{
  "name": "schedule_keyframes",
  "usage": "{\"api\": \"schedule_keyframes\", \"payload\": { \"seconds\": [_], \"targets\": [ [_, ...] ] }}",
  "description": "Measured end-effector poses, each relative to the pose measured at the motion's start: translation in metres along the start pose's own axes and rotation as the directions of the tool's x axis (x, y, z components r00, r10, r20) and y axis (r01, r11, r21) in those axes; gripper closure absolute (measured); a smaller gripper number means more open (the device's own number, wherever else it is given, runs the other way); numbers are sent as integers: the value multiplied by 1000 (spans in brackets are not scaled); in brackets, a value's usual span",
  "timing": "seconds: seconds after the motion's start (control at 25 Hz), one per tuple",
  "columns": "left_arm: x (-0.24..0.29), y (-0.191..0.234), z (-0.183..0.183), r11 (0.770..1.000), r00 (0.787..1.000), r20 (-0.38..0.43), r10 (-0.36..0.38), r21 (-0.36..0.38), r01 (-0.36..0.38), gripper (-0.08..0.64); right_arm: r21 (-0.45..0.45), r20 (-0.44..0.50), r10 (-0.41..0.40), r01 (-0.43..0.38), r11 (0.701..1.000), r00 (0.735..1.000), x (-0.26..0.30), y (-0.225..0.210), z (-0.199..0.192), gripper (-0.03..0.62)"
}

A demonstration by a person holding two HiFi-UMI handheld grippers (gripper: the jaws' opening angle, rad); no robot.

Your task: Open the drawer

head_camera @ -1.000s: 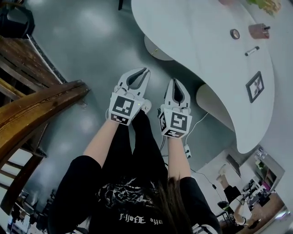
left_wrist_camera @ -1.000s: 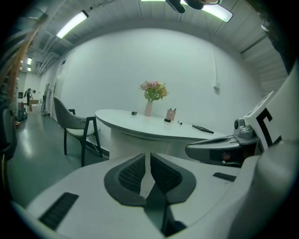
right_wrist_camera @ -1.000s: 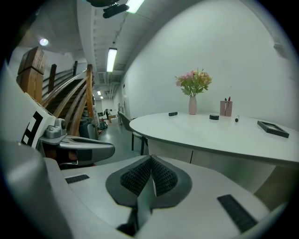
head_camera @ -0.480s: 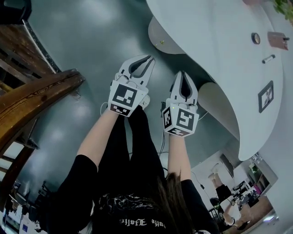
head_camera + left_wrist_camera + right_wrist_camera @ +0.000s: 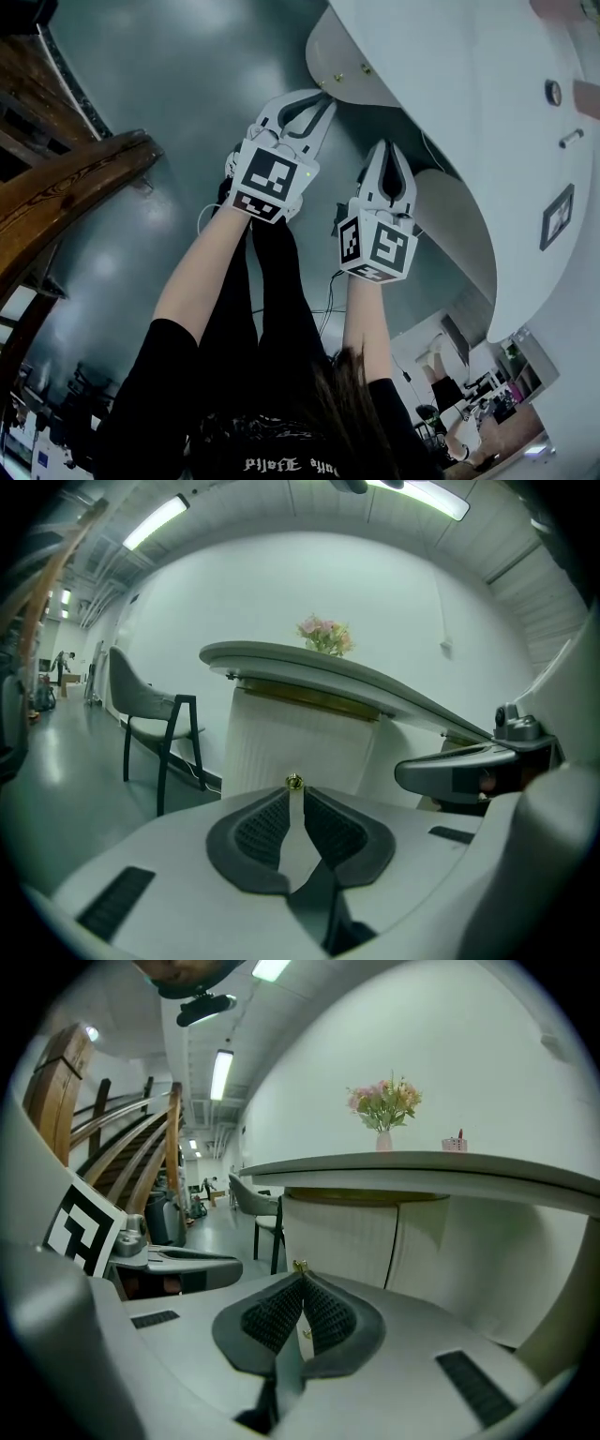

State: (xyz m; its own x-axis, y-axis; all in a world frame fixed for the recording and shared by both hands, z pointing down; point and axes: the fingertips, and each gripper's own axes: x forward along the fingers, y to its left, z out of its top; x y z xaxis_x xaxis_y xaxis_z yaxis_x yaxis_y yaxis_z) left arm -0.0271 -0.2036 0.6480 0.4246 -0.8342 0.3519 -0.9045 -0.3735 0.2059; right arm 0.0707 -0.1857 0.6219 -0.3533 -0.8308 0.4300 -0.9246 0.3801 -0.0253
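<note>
**Gripper state.** Your left gripper (image 5: 321, 97) has its jaws drawn in to a narrow slit, with no object between the pads. Your right gripper (image 5: 392, 148) has its jaw tips meeting and is likewise empty. The right gripper sits just beside the left and slightly behind it. Both point the same way.

**Location of the drawer.** The drawer (image 5: 300, 747) lies straight ahead of both grippers, beyond the jaw tips. It is set in the rounded pedestal (image 5: 328, 47) beneath the desk top (image 5: 450, 112). Neither gripper touches it.

**Appearance of the drawer.**
- The front is white and curved, and it is covered in fine vertical ribs.
- A gold strip (image 5: 309, 700) runs along its upper edge, directly under the desk top.
- A small brass knob (image 5: 294, 781) projects from the front. In the left gripper view it shows just past the jaw tips, in line with the slit.
- In the right gripper view the knob again sits at the tips. A second knob (image 5: 306, 1333) shows below it, through the gap between the jaws.
- The seams that separate one drawer from the next cannot be made out on the ribbed surface.
</note>
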Motion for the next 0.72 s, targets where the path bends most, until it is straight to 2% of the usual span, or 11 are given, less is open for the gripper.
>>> {"api": "schedule_keyframes", "payload": {
  "seconds": [0.12,0.32,0.72],
  "targets": [
    [16,0,-8,1000,1000,-6,-20,-11,20,449,-6,-4,1,-1,1000,1000,10,-3,-7,568],
    [42,-4,-10,999,999,-2,-44,2,44,400,5,1,2,-2,1000,1000,22,-8,-12,568],
    [85,4,-19,999,1000,-12,-25,24,25,396,62,14,2,-3,998,1000,25,-5,-21,568]
  ]
}}
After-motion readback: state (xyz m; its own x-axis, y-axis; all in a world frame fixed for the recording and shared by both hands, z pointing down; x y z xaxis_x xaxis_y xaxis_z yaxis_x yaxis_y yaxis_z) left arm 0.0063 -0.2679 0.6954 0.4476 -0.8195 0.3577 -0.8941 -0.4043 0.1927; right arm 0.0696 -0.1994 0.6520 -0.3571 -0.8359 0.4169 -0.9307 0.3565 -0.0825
